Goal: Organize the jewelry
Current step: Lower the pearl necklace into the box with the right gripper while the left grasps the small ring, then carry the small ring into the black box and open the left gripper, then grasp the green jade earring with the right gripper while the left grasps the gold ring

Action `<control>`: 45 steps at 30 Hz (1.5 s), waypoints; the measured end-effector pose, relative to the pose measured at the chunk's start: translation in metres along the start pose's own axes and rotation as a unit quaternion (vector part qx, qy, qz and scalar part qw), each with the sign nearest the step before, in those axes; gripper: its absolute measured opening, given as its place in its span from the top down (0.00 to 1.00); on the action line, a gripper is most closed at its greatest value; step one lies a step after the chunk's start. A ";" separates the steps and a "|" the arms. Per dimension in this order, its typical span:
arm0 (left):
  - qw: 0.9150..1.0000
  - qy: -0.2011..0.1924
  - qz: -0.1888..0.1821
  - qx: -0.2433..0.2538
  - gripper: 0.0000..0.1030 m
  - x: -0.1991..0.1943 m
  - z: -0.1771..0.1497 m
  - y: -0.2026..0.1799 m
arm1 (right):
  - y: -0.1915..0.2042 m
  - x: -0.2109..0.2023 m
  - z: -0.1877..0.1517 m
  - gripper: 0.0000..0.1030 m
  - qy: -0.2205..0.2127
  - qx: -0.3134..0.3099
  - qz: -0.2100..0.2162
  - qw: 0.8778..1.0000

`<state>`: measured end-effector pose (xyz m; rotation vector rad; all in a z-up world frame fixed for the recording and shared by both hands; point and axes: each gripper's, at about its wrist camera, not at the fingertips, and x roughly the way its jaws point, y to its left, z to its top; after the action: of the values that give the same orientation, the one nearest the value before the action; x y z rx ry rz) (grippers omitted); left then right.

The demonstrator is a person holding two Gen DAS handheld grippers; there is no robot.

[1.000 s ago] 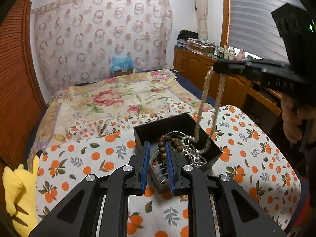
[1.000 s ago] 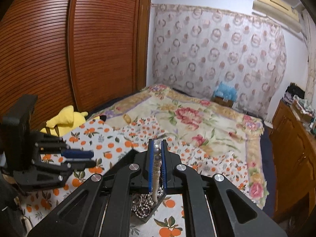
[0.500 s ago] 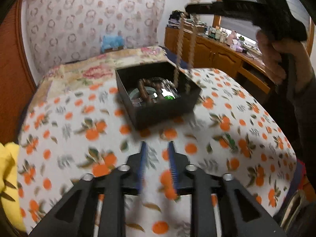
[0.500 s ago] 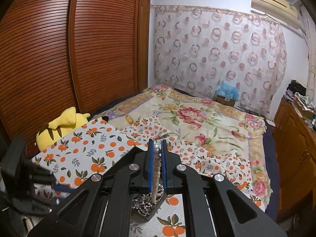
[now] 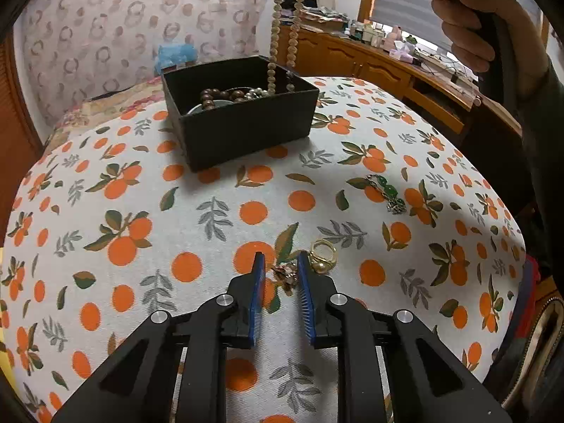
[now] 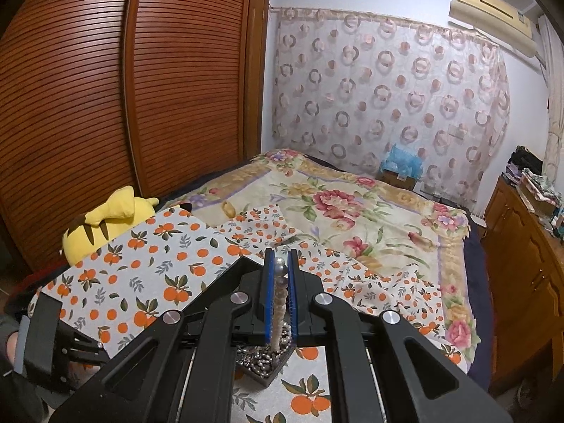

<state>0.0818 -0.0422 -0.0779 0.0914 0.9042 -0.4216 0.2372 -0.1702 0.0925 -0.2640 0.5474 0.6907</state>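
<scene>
From my left wrist view the pearl necklace (image 5: 278,17) runs off the top edge; its lower end, inside the black box (image 5: 246,130), is probably tangled among other pieces.

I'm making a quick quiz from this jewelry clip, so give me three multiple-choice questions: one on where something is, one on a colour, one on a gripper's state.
1. Where does the gold ring lie?
A. inside the box
B. on the orange-print cloth, by the left gripper's right finger
C. on the wooden dresser

2. What colour is the jewelry box?
A. black
B. white
C. red

3. What is the right gripper doing?
A. open, holding nothing
B. shut on the bead necklace
C. shut on a ring

Key: 1 B, the ring sits on the cloth beside the blue pad; 2 A, its walls are black; 3 B, beads run between its fingers.
</scene>
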 end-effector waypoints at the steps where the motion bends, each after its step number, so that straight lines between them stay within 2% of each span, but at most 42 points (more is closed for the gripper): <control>1: 1.000 0.001 -0.004 0.002 0.87 0.001 0.000 -0.001 | 0.000 0.000 0.000 0.92 0.000 0.000 0.000 1.000; 4: 1.000 0.000 -0.011 0.003 0.95 0.000 0.001 -0.001 | -0.001 -0.001 -0.001 0.92 0.003 0.001 0.000 1.000; 9: 1.000 -0.017 0.000 -0.016 0.95 -0.008 0.012 0.010 | -0.006 0.005 -0.003 0.92 0.012 0.004 0.003 1.000; 19: 0.994 -0.103 0.043 -0.018 0.95 -0.029 0.095 0.037 | -0.005 0.033 -0.015 0.91 0.036 0.021 0.027 0.999; 24: 0.992 -0.111 0.053 -0.025 0.94 -0.012 0.129 0.050 | -0.008 0.032 -0.023 0.91 0.038 0.031 0.027 0.998; 28: 0.992 -0.103 0.060 -0.031 0.94 0.003 0.140 0.054 | -0.013 0.022 -0.034 0.91 0.037 0.041 0.023 0.998; 31: 0.992 -0.102 0.058 -0.034 0.93 0.004 0.137 0.054 | -0.013 0.016 -0.051 0.91 0.046 0.048 0.021 0.998; 32: 0.993 -0.102 0.058 -0.034 0.90 0.004 0.135 0.053 | -0.013 0.013 -0.059 0.91 0.051 0.050 0.020 0.997; 33: 0.993 -0.100 0.059 -0.034 0.82 0.003 0.132 0.052 | -0.012 0.011 -0.068 0.91 0.055 0.053 0.021 0.997; 35: 0.992 -0.099 0.064 -0.034 0.77 0.001 0.125 0.050 | -0.009 0.006 -0.082 0.91 0.063 0.061 0.022 0.996; 37: 0.992 -0.097 0.067 -0.033 0.77 -0.003 0.116 0.046 | -0.004 0.003 -0.099 0.91 0.072 0.069 0.022 0.995; 41: 0.994 -0.087 0.052 -0.030 0.77 -0.011 0.087 0.033 | 0.009 -0.006 -0.136 0.91 0.093 0.079 0.026 0.992; 42: 0.995 -0.081 0.048 -0.027 0.77 -0.012 0.077 0.027 | 0.012 -0.007 -0.143 0.90 0.098 0.079 0.024 0.992; 44: 0.996 -0.071 0.043 -0.022 0.77 -0.010 0.063 0.020 | 0.021 -0.008 -0.158 0.78 0.111 0.077 0.025 0.990; 45: 0.997 -0.066 0.042 -0.020 0.77 -0.010 0.056 0.016 | 0.025 -0.009 -0.163 0.77 0.115 0.073 0.023 0.990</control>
<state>0.1242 -0.0380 -0.0371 0.0637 0.7755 -0.3283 0.1516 -0.2226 -0.0386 -0.1957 0.8226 0.6650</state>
